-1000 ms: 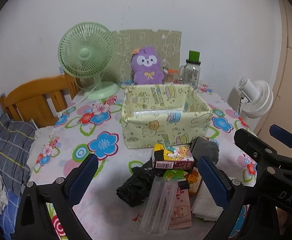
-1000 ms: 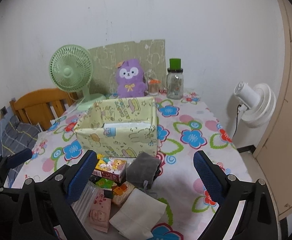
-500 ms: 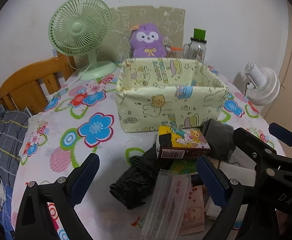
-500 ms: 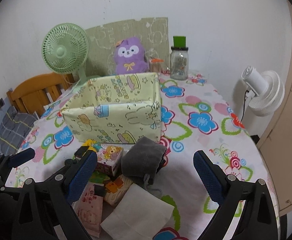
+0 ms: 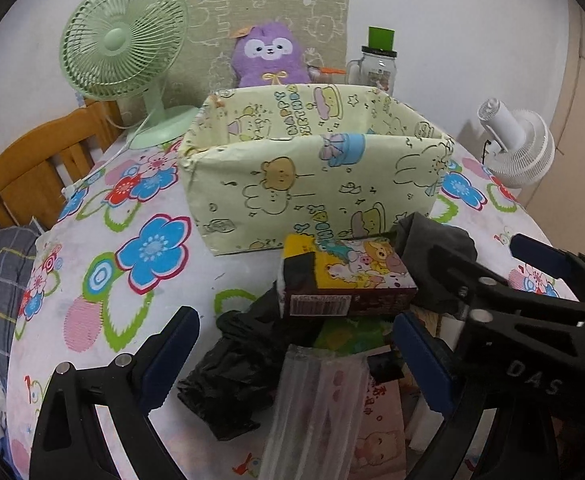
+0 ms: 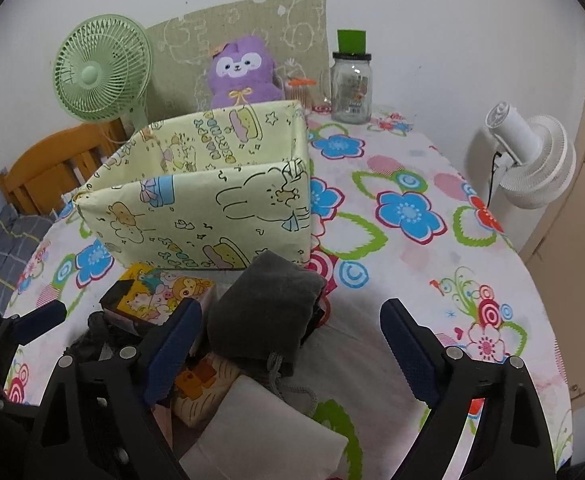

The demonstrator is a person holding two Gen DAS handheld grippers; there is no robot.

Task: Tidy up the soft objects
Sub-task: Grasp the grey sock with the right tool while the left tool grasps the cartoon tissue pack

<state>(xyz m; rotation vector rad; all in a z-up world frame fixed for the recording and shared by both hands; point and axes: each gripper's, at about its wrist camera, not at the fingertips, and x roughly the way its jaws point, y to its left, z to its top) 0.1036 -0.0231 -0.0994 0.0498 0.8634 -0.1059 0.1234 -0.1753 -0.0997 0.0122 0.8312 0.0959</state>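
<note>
The surface point(image 6: 412, 288) is covered with a smooth printed cloth. The box point(image 6: 196, 216) is wrapped in slightly glossy paper. The grey pouch point(image 6: 260, 308) looks like soft matt fabric. The black bag point(image 5: 236, 364) is crinkled shiny plastic. The jar point(image 6: 350, 88) is clear glass.

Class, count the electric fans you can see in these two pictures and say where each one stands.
2. The green desk fan stands on the table's far left corner, left of the purple plush. The white fan stands off the table's right edge, near the wall. Others may be out of view.
</note>
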